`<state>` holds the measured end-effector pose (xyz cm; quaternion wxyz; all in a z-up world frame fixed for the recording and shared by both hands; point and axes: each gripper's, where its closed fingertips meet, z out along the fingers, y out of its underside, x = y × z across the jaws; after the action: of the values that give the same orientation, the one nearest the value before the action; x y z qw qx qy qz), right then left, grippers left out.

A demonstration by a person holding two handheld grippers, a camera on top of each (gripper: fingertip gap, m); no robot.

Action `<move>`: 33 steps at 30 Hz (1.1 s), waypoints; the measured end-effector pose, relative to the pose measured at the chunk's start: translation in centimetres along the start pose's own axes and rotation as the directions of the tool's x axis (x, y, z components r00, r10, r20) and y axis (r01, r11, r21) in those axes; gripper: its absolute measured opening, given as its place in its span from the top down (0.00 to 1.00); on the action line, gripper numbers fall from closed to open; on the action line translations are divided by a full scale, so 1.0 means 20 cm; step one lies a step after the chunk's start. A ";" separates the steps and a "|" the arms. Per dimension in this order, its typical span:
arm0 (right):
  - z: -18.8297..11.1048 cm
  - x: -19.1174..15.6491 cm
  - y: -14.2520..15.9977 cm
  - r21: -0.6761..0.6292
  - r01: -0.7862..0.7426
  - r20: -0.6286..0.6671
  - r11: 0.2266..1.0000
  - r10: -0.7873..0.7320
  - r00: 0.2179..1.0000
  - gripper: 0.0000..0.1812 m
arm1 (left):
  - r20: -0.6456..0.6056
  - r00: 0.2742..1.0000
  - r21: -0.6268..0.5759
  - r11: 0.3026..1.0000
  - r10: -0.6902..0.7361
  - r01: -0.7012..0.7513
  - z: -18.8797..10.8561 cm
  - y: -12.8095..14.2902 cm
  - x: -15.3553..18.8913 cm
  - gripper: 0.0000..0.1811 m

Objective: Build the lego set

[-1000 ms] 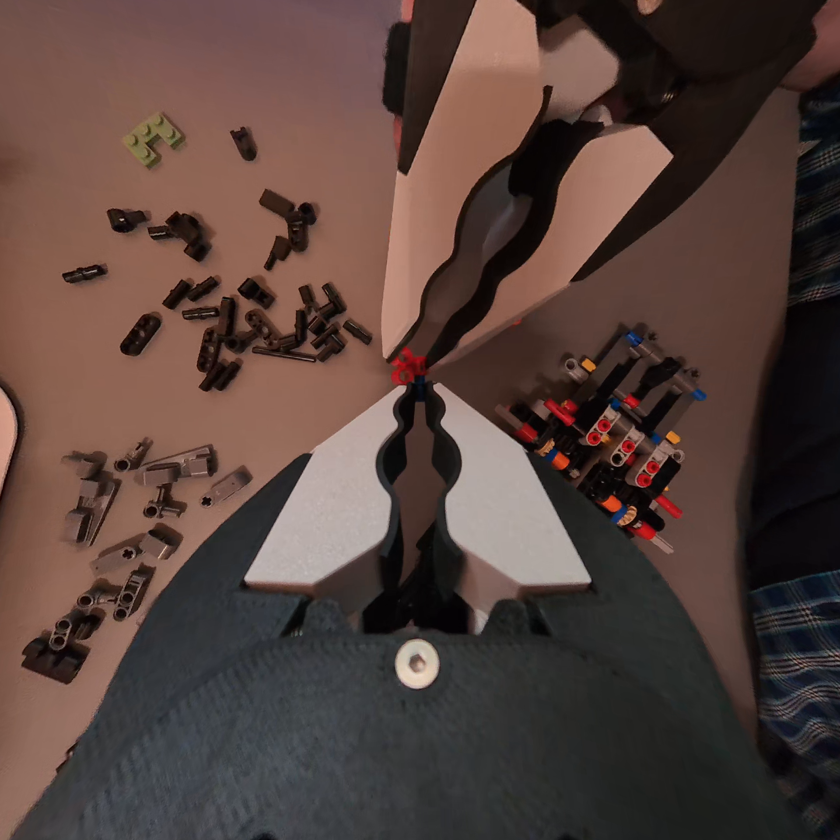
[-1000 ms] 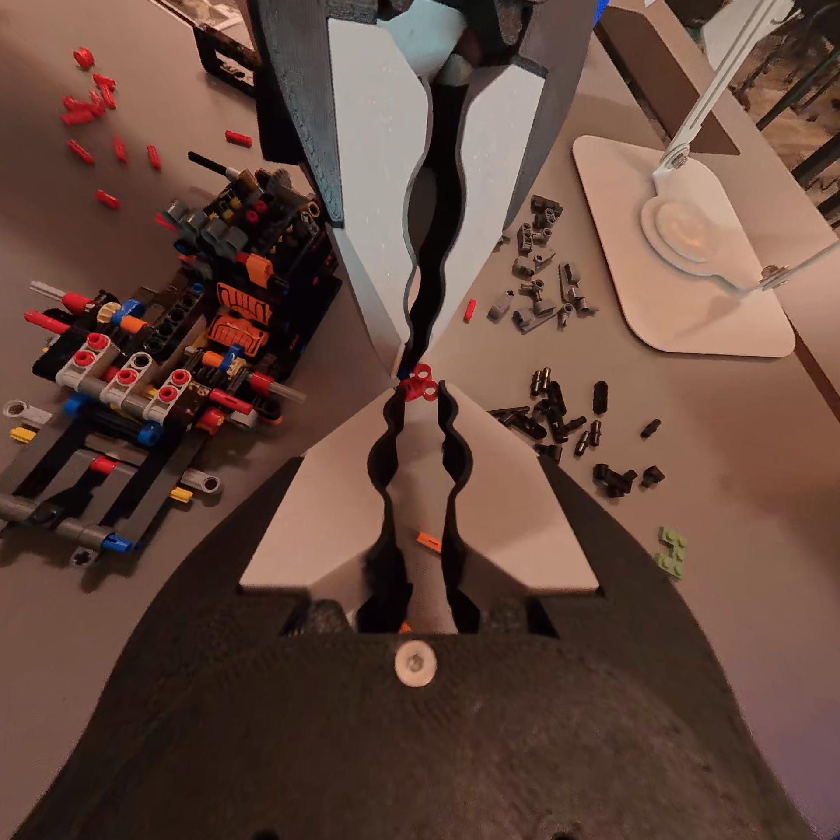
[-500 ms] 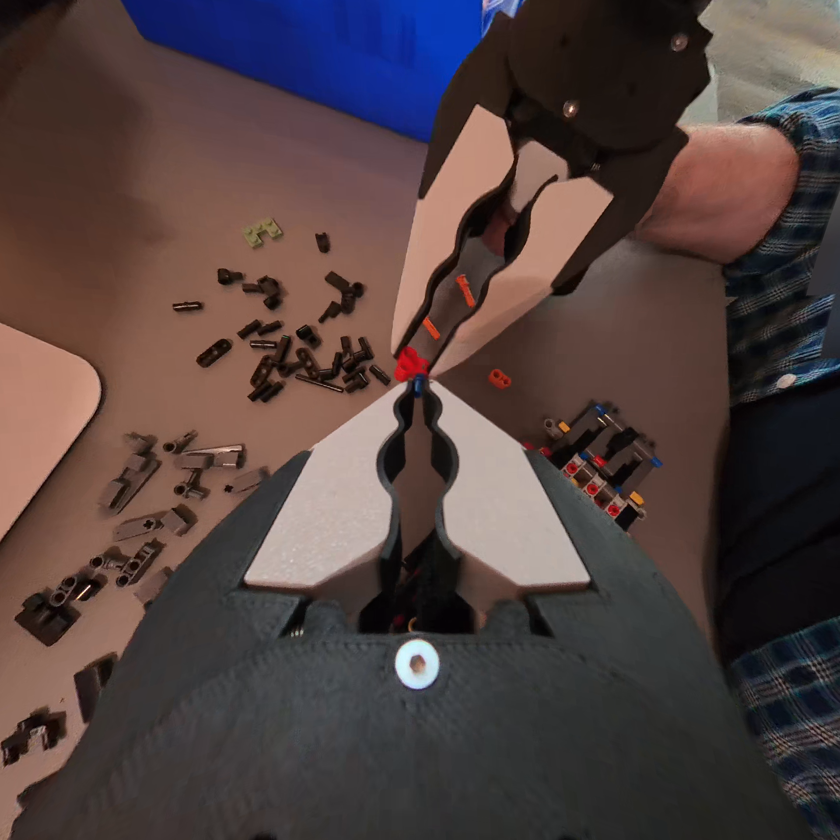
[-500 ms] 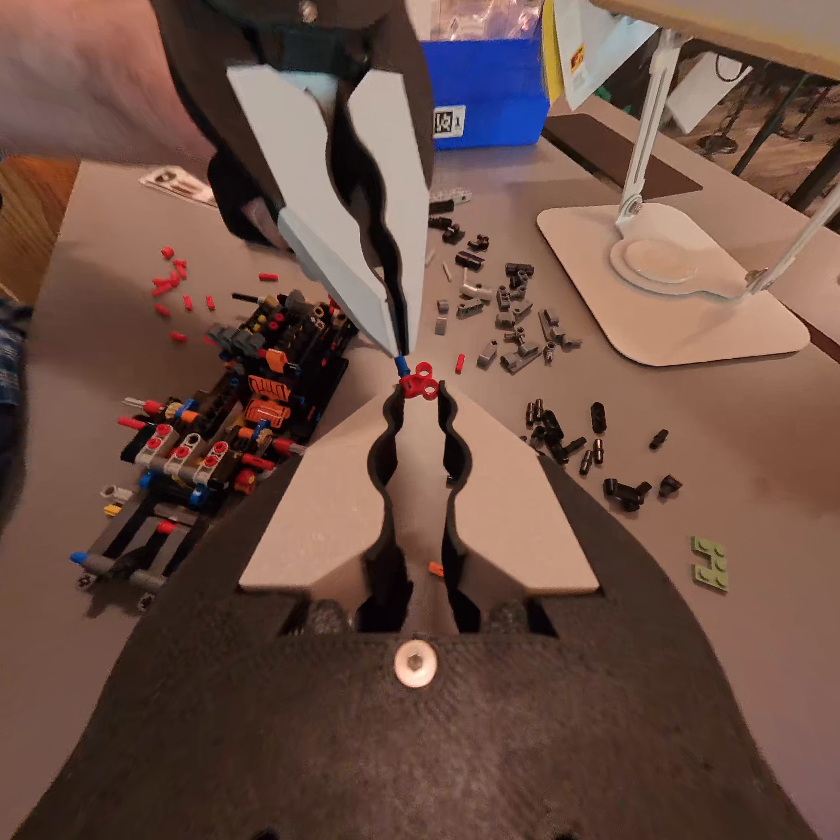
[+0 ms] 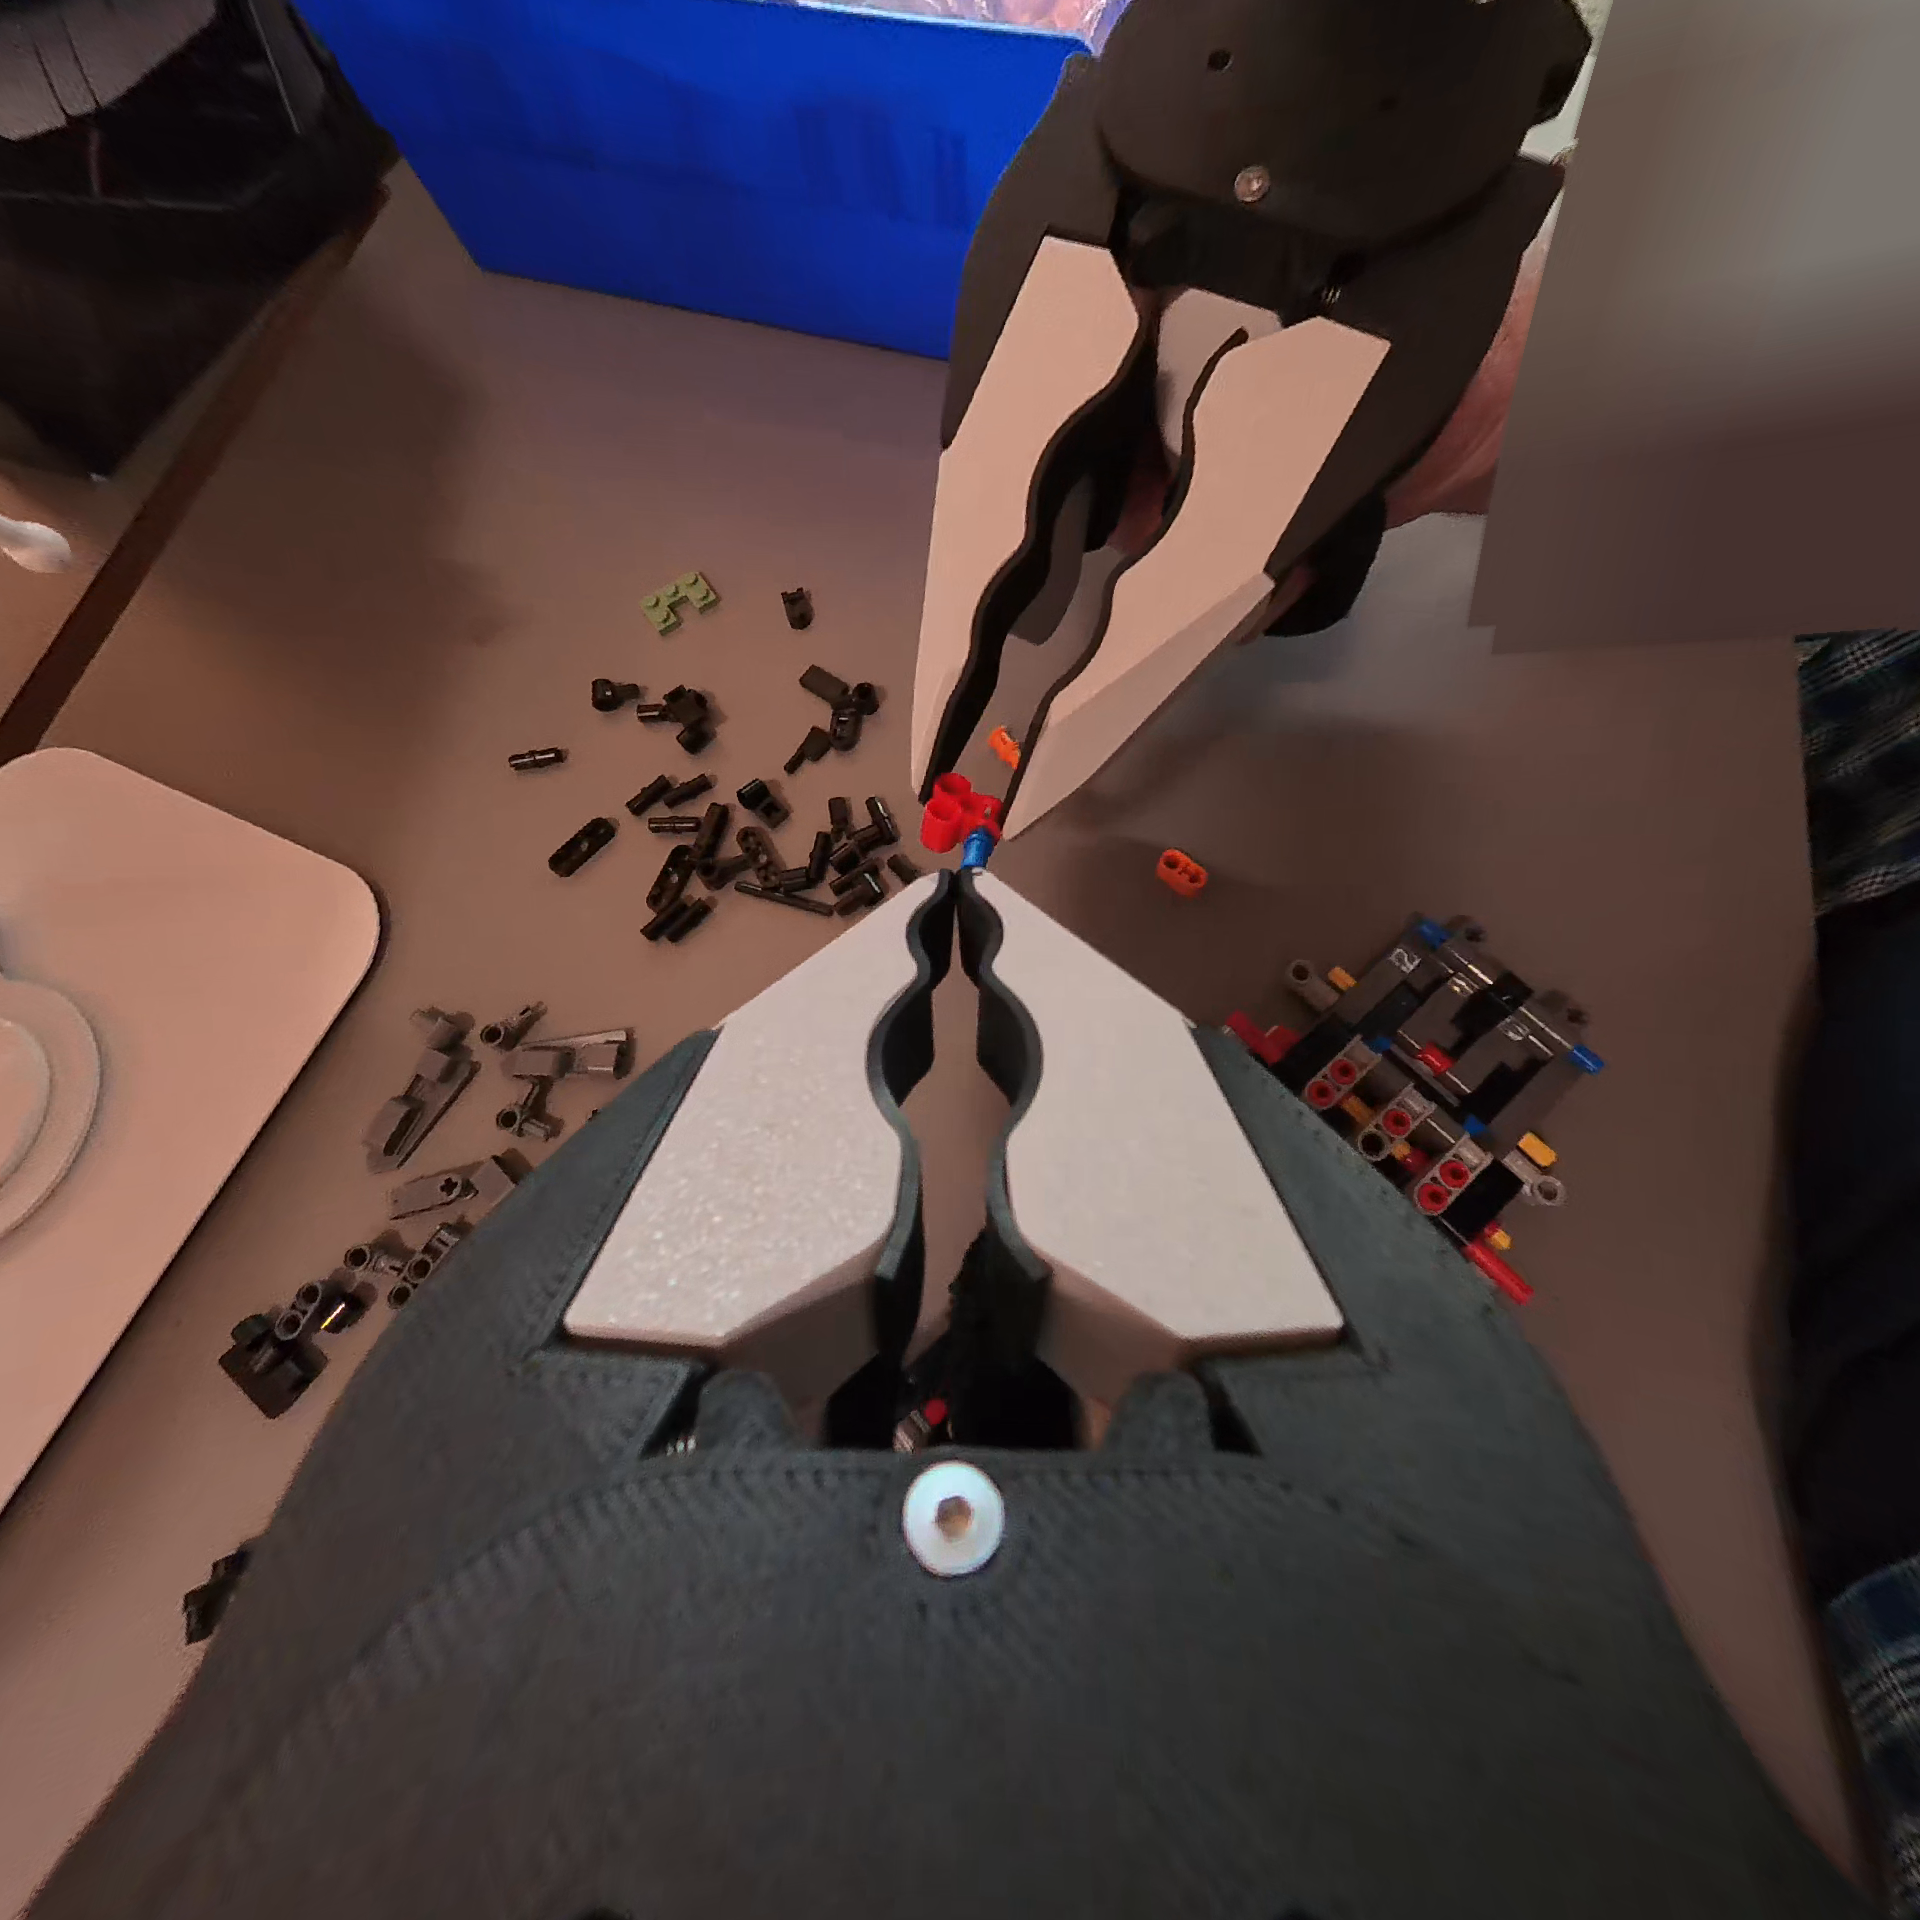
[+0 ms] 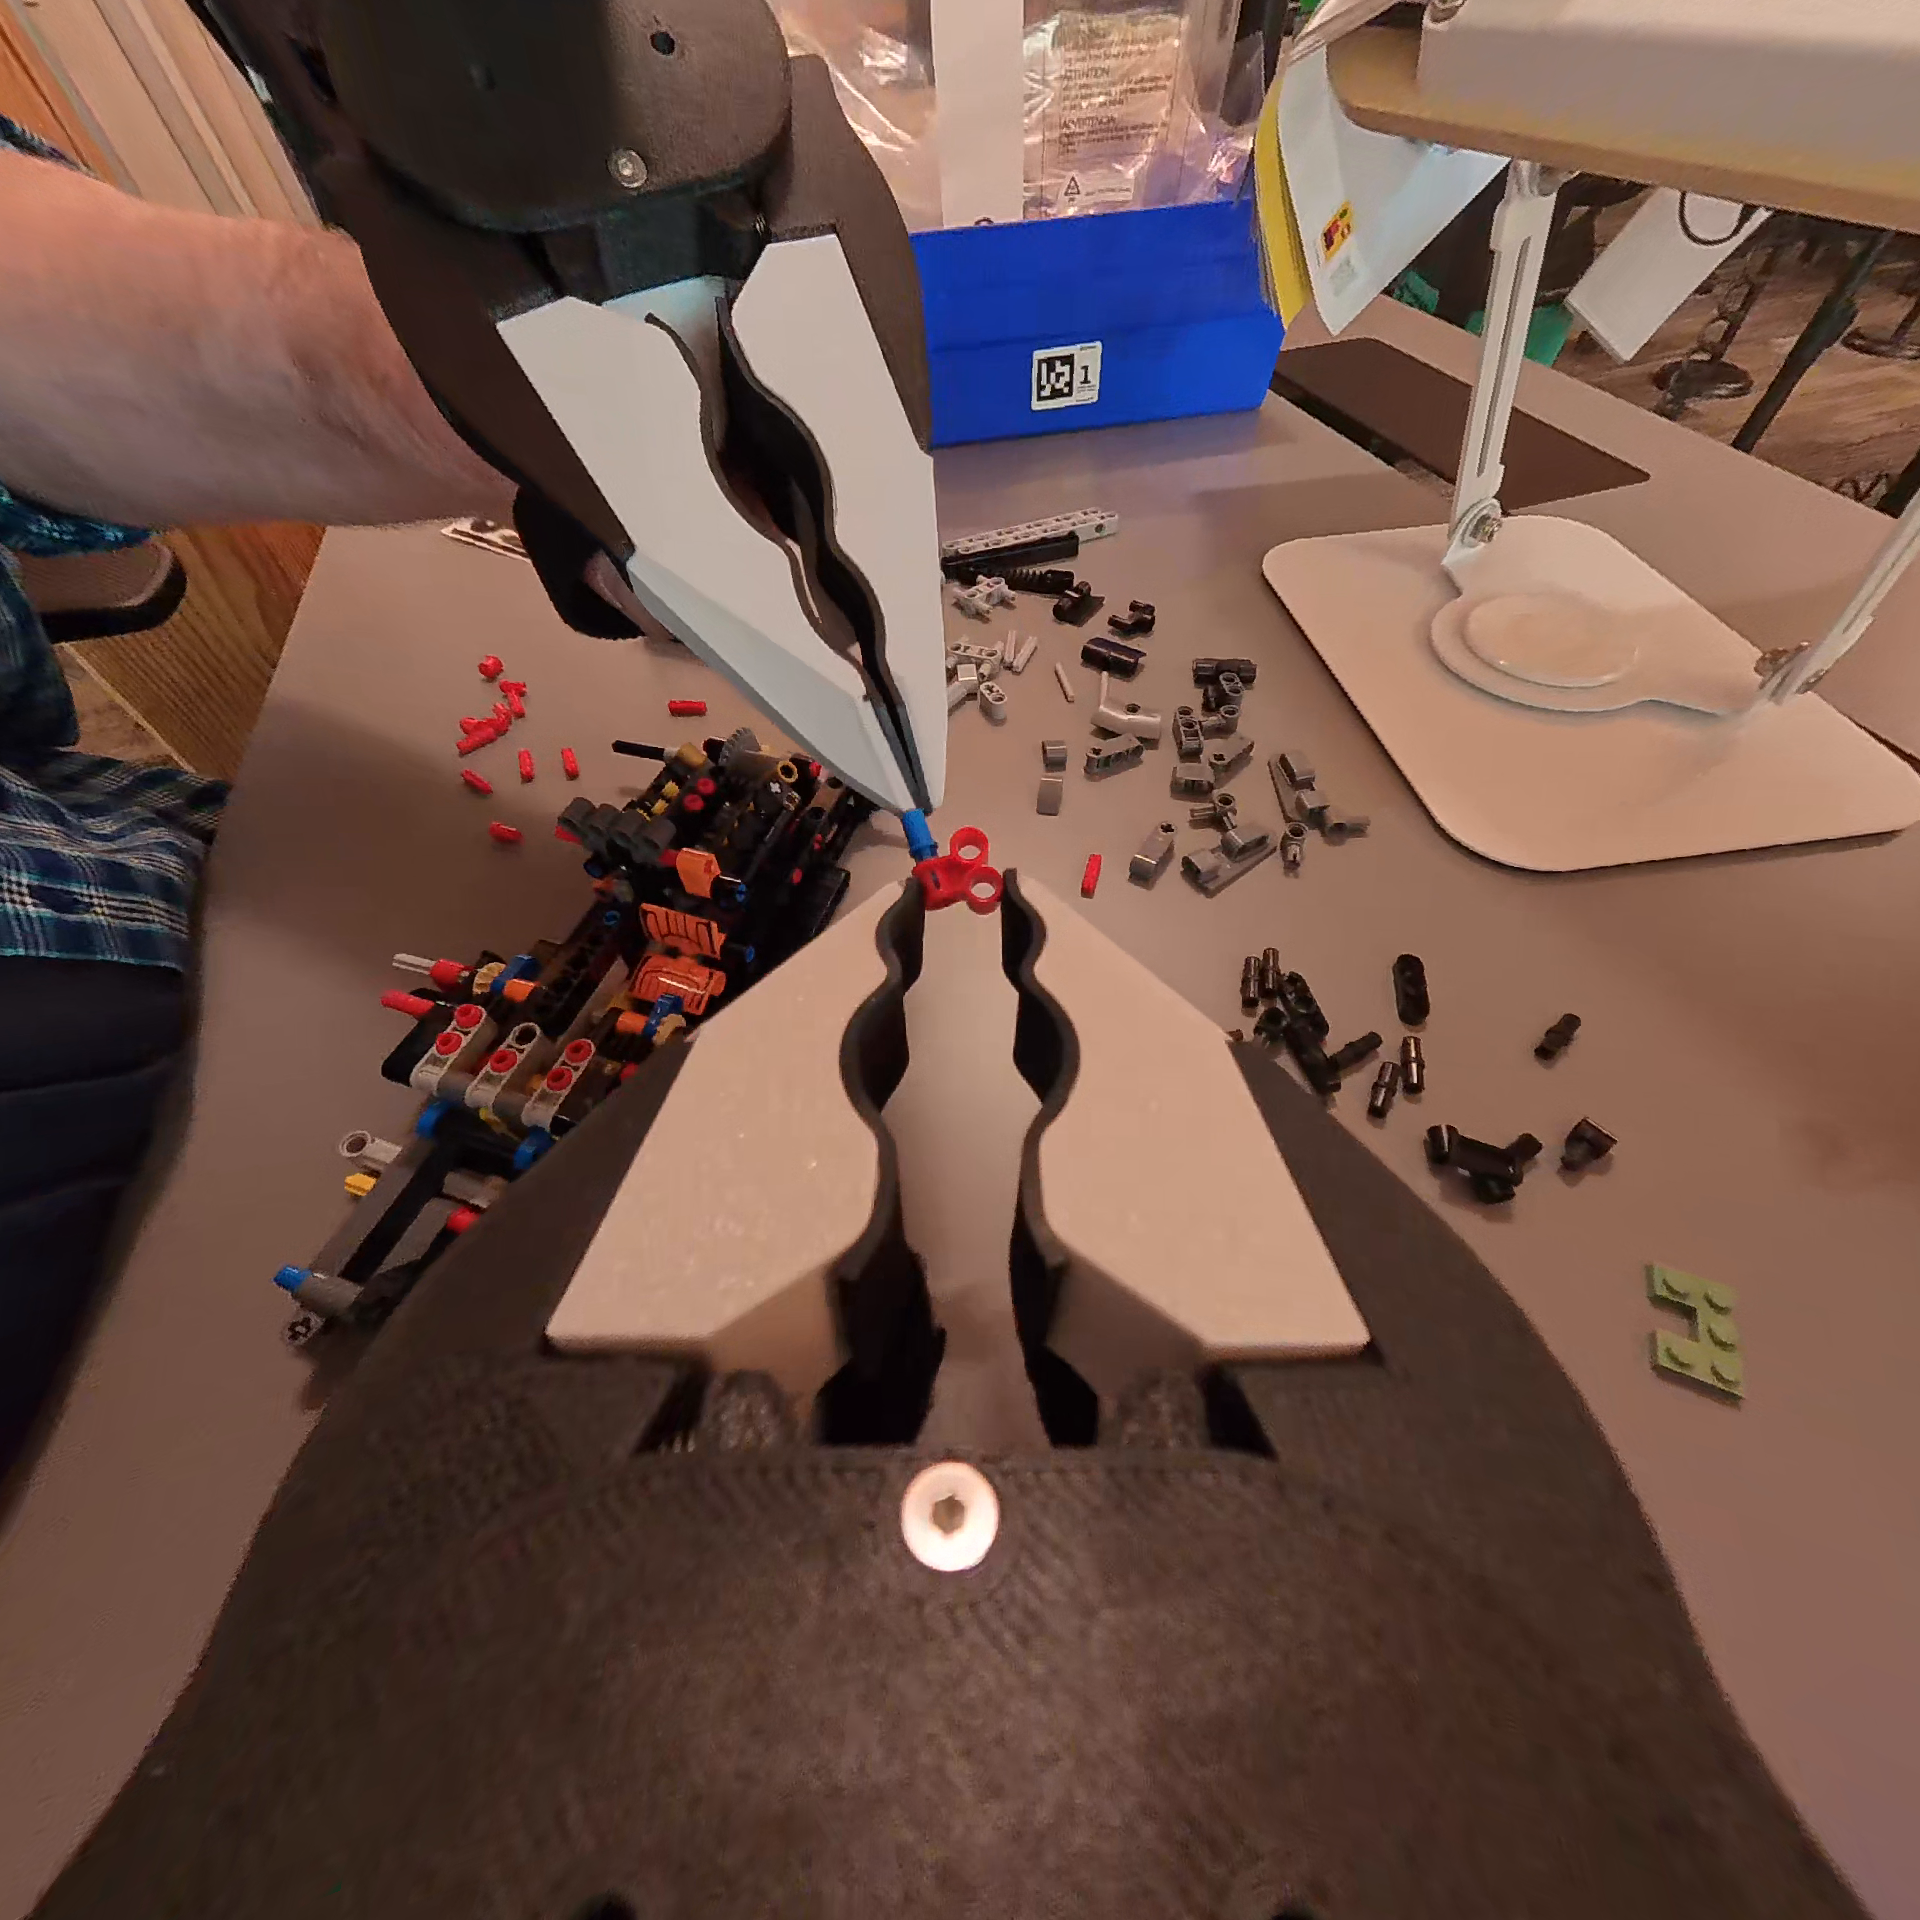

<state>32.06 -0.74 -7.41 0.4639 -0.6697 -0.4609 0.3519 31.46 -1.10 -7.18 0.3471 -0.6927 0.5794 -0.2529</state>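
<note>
Left wrist view: my left claw (image 5: 958, 883) is pinched shut on a small blue plastic pin (image 5: 975, 850), its tips meeting with no gap. Right wrist view: my right claw (image 6: 961, 883) grips a small red plastic connector with round holes (image 6: 958, 873) between fingers closed only as far as the part allows. Both pieces are held above the grey-brown bench (image 6: 1714, 1039), tip to tip, the pin's free end at the connector; whether it sits inside a hole I cannot tell.

On the bench to the left in the right wrist view lies the half-built black, grey, red and orange lego model (image 6: 582, 997), with a scatter of small red pins (image 6: 499, 717) beyond it. To the right of the claws sit a loose group of grey connectors (image 6: 1205, 769) and, nearer, a group of small black pins and connectors (image 6: 1340, 1029). A pale green L-shaped studded plate (image 6: 1694, 1330) lies alone at the near right. A small orange two-hole piece (image 5: 1181, 871) rests on the bench just right of the claws in the left wrist view. A blue plastic bin (image 6: 1101, 312) stands at the far edge, and a white flat-based stand (image 6: 1558, 707) at the far right.
</note>
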 end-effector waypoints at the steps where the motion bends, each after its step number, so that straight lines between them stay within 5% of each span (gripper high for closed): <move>1: 0.00 0.00 0.00 0.005 -0.005 0.004 1.000 0.005 1.000 0.93 | -0.004 1.000 0.017 1.000 -0.009 0.009 -0.01 -0.01 0.00 1.00; 23: 0.02 -0.01 0.03 -0.064 0.070 -0.066 0.996 -0.074 0.995 0.94 | 0.090 0.996 0.028 0.999 -0.022 0.020 0.01 0.02 0.03 1.00; 33: 0.08 -0.01 0.13 -0.160 -0.013 -0.039 0.987 0.007 0.999 0.93 | 0.097 0.995 -0.091 0.995 -0.033 0.042 0.06 0.11 0.01 1.00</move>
<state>31.35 -0.80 -10.46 0.4156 -0.7137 -0.4752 0.3034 31.02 -1.28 -9.63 0.3373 -0.7301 0.5601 -0.1987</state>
